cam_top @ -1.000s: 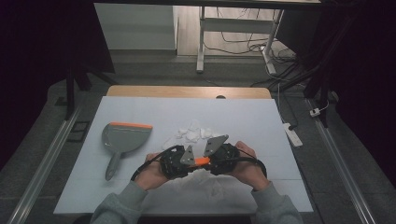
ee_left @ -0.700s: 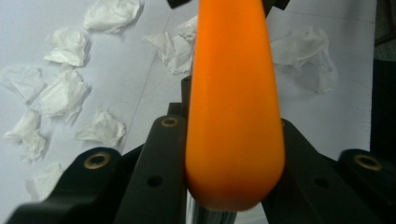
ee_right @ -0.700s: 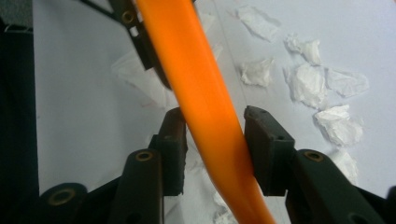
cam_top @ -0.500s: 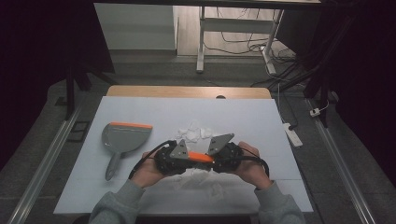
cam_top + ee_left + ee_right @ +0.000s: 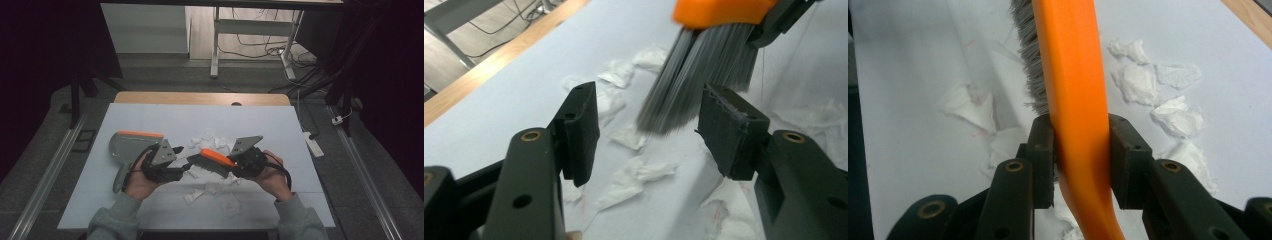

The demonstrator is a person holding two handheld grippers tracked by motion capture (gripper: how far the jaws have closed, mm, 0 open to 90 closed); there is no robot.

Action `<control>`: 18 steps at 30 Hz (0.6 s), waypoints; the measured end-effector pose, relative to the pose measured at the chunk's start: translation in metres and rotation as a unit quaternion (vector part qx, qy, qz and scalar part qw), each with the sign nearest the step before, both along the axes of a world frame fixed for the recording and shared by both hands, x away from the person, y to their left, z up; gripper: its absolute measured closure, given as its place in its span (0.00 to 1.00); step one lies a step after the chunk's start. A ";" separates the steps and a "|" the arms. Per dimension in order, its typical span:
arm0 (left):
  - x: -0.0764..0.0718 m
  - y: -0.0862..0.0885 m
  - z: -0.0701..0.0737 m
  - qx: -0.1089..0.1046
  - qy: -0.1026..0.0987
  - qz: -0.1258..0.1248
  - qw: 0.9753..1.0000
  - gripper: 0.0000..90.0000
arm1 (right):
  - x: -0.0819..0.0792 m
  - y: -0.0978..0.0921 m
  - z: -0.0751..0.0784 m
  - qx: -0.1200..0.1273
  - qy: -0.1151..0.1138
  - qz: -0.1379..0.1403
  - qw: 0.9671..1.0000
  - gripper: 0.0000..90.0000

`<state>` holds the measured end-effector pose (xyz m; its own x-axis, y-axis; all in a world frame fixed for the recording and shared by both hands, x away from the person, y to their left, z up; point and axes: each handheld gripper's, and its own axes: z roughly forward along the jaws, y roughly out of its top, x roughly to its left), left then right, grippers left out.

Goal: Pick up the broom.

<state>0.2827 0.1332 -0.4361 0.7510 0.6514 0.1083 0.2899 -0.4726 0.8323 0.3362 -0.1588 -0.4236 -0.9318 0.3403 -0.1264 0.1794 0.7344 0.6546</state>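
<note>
Since half a second ago the hands have drawn apart, the left gripper point(image 5: 186, 166) moving off toward the dustpan point(image 5: 131, 147). The brush point(image 5: 215, 159) — orange back, grey bristles — hangs above scattered paper scraps point(image 5: 206, 141) mid-table. The right gripper point(image 5: 1081, 162) pinches its handle; the left's jaws stand spread, bristles apparently just beyond them — contact is unclear.

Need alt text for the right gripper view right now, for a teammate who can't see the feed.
The right gripper is shut on the orange brush, jaws clamping its handle from both sides, grey bristles on its left. Below lies a white table strewn with crumpled paper scraps.
</note>
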 end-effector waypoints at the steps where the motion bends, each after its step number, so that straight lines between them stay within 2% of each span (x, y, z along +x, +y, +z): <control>1: -0.001 0.004 0.001 -0.004 0.001 0.005 1.000 0.46 | 0.001 -0.002 0.001 0.005 0.001 -0.006 1.000 0.74; 7: -0.006 0.025 0.002 -0.037 0.010 0.016 0.999 0.44 | 0.006 -0.015 0.007 0.037 0.003 -0.035 0.999 0.74; 12: -0.013 0.040 -0.003 -0.033 0.013 0.037 0.999 0.43 | 0.010 -0.026 0.013 0.059 -0.004 -0.066 0.996 0.74; 14: -0.014 0.046 -0.005 -0.034 0.018 0.053 0.998 0.41 | 0.012 -0.032 0.017 0.069 -0.006 -0.088 0.994 0.74; 18: -0.014 0.060 -0.013 -0.036 0.030 0.079 0.996 0.39 | 0.018 -0.045 0.021 0.086 -0.009 -0.107 0.990 0.74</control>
